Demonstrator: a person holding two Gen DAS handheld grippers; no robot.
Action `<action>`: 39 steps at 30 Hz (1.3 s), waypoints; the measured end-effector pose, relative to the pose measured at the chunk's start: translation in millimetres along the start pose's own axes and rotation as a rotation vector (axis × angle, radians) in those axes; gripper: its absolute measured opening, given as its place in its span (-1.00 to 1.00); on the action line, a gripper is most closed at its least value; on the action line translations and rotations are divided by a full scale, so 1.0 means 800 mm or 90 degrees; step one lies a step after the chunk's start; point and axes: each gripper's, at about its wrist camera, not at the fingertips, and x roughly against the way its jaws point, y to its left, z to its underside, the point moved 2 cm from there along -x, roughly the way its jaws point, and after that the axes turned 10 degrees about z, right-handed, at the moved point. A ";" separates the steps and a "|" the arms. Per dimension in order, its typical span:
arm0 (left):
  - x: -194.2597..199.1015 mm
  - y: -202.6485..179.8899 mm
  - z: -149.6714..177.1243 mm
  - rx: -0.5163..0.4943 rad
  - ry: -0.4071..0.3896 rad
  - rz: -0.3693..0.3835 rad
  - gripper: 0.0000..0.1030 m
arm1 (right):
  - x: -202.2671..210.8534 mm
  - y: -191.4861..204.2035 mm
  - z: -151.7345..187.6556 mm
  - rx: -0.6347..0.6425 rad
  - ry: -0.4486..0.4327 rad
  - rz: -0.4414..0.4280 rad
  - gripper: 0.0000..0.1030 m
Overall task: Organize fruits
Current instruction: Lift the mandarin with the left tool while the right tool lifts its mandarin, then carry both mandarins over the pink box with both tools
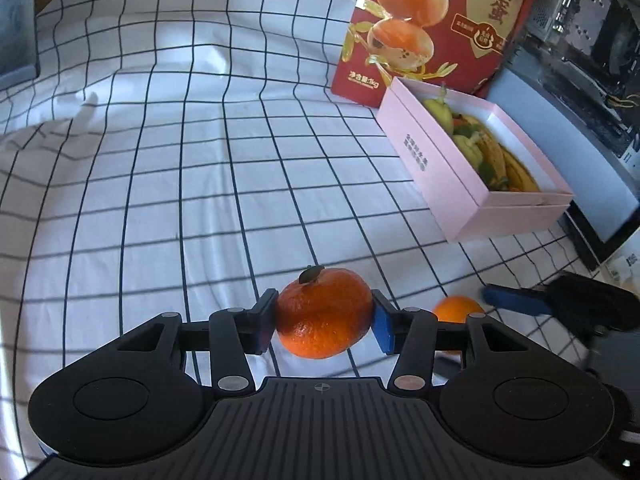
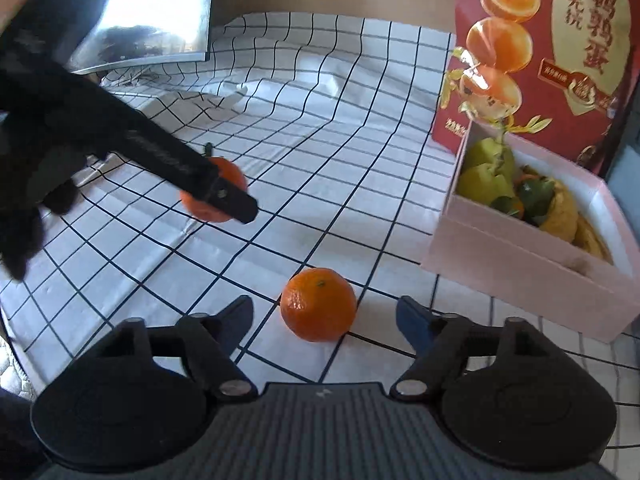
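Observation:
My left gripper [image 1: 324, 322] is shut on a tangerine with a dark stem [image 1: 323, 313], held just above the checked cloth; it also shows in the right wrist view [image 2: 214, 194], partly hidden by the left gripper's finger [image 2: 224, 196]. A second tangerine [image 2: 318, 304] lies on the cloth between the open fingers of my right gripper [image 2: 325, 316], apart from both pads; it shows in the left wrist view [image 1: 458, 309] too. A pink box [image 1: 452, 168] with green fruit and bananas [image 1: 496, 160] stands at the right, also in the right wrist view [image 2: 520, 264].
A tall red carton [image 1: 432, 24] stands behind the pink box. A white cloth with a black grid [image 1: 180, 160] covers the surface, wrinkled at the far left. A dark computer case [image 1: 580, 60] stands at the right and a monitor [image 2: 152, 12] at the back left.

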 end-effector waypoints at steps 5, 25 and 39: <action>0.009 0.002 0.009 0.011 0.007 0.002 0.04 | -0.017 -0.001 -0.007 -0.020 0.030 -0.014 0.04; 0.042 -0.168 -0.125 -0.246 -0.090 0.115 0.04 | 0.138 -0.142 -0.061 -0.163 -0.119 0.146 -0.18; -0.159 -0.199 -0.207 -0.148 0.097 0.169 0.04 | 0.169 -0.193 0.003 -0.281 -0.099 0.241 -0.18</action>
